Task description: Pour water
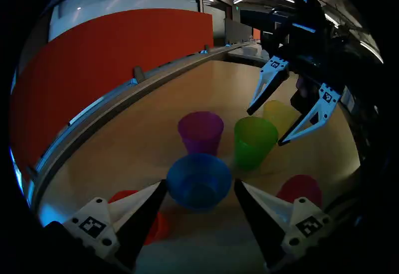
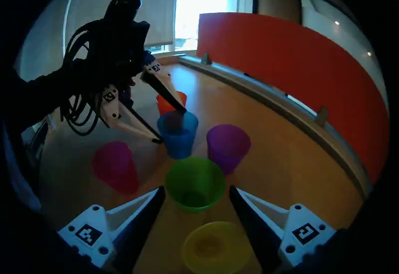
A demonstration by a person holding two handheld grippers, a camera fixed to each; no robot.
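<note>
Several plastic cups stand close together on a wooden table. My left gripper is open, and its tips flank a blue cup without pressing on it. In the right gripper view that same left gripper reaches over the blue cup. My right gripper is open with a green cup between its tips; in the left gripper view it hangs above the green cup. A purple cup stands beside both. I cannot tell whether any cup holds water.
A yellow cup sits low between my right fingers, also behind the green one. A pink cup and an orange cup stand near the blue one. A red partition runs along the table's far edge.
</note>
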